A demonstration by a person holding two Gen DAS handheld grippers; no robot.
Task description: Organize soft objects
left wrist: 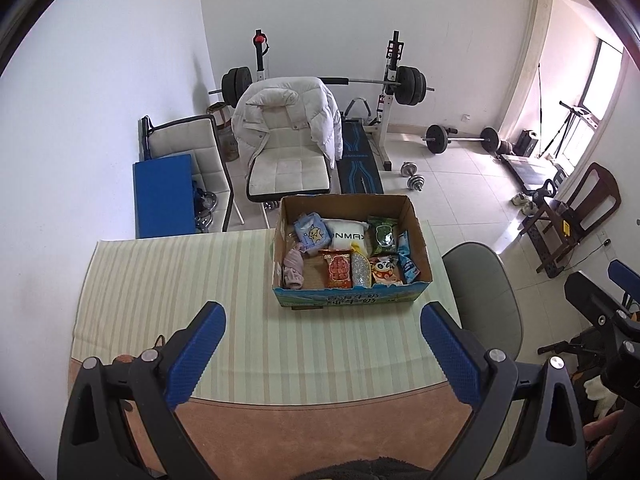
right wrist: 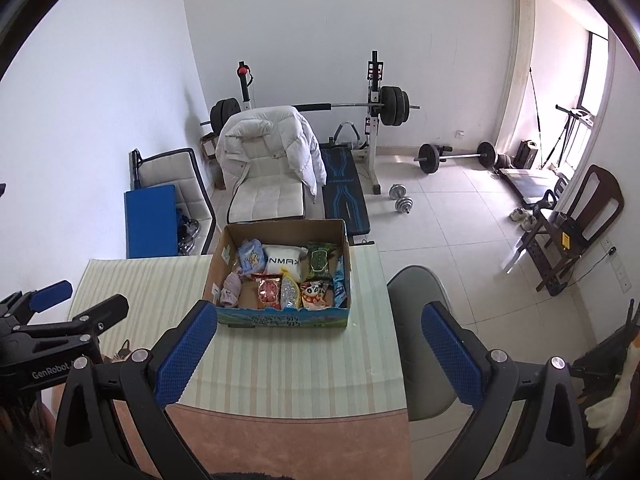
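Both the left hand-held gripper and right hand-held gripper hover spread wide, holding nothing, above the tabletop before the cardboard box.

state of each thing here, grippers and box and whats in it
left gripper: open, empty, above the table
right gripper: open, empty
brown cardboard box: open-topped, upright on the striped tablecloth
pink cloth: crumpled, in the box's left side
white pouch: lying in the box
red snack packet: lying in the box
white puffer jacket: draped over a chair
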